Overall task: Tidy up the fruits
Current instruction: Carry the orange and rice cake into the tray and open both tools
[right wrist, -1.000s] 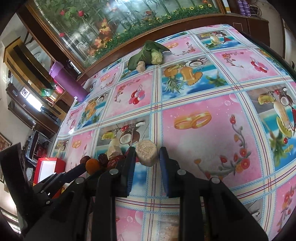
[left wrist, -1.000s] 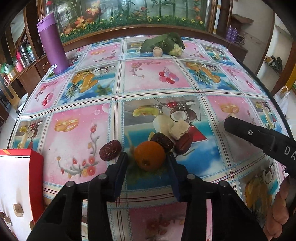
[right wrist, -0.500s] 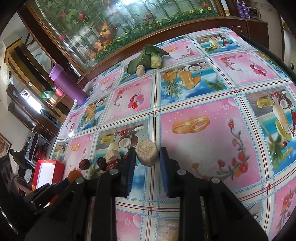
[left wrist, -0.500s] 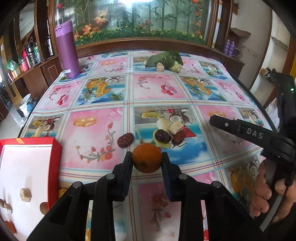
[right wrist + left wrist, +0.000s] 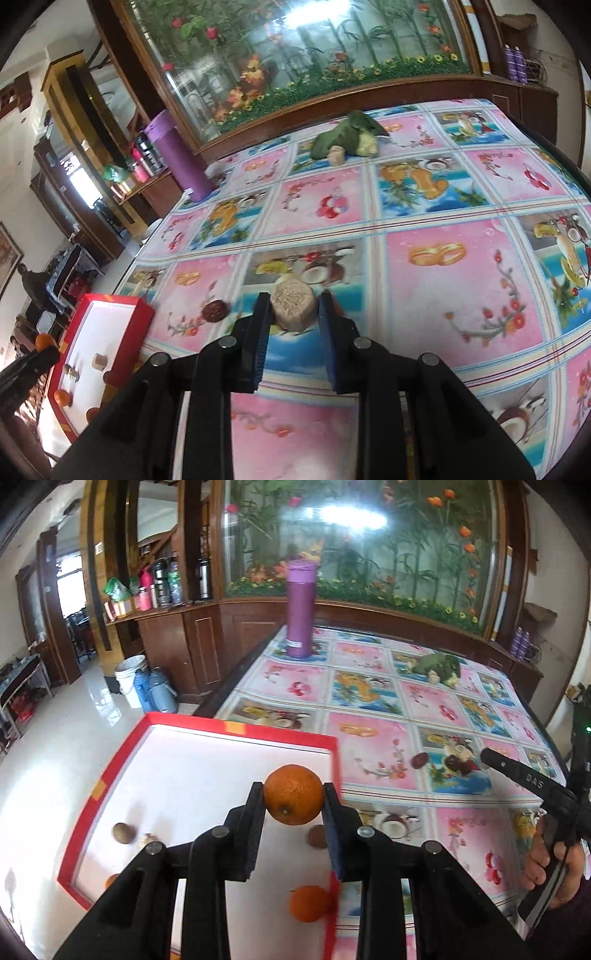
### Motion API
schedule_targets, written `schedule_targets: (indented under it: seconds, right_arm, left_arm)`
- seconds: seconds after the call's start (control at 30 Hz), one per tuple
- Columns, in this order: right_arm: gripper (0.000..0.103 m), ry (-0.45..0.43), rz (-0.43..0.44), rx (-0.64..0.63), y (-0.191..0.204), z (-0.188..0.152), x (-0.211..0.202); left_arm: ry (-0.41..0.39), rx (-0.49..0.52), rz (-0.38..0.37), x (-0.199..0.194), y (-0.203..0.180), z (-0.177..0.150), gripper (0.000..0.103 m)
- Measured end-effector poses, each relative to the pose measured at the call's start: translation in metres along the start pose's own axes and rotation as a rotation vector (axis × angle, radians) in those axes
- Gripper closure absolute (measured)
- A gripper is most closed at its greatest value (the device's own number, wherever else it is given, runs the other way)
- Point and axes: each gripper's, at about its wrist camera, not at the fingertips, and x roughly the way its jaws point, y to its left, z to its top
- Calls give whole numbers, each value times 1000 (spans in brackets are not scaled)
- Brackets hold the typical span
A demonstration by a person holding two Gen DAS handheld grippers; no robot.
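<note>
Left tongs (image 5: 294,794): pinching an orange (image 5: 293,794), held above the red box (image 5: 334,753) at the table's left edge.
Right tongs (image 5: 291,314): pinching a tan puck (image 5: 293,306) over the tablecloth (image 5: 461,295).
Box: a second orange (image 5: 309,904) near its right wall, small brown pieces on the white floor.
Table: dates (image 5: 419,760) near the middle; purple flask (image 5: 300,609) at the far left corner.
</note>
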Motion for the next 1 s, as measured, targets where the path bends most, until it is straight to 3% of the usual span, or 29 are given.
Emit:
schedule_targets:
  seconds: [0.23,0.43,0.57,1.0]
  right_arm:
    - [75,96,207,-179,127,-30,21]
    - [75,196,306,-283,212,-53,42]
    - [75,244,277,-312,234,-66,64]
    - [75,331,122,-270,242,-52,125]
  left_arm:
    - [22,-85,74,8,59,-16,73]
    - [72,-82,53,15,75,-44,73]
    - [96,-70,26,18,74,-57,73]
    - [120,-28,4,21,64,-70,73]
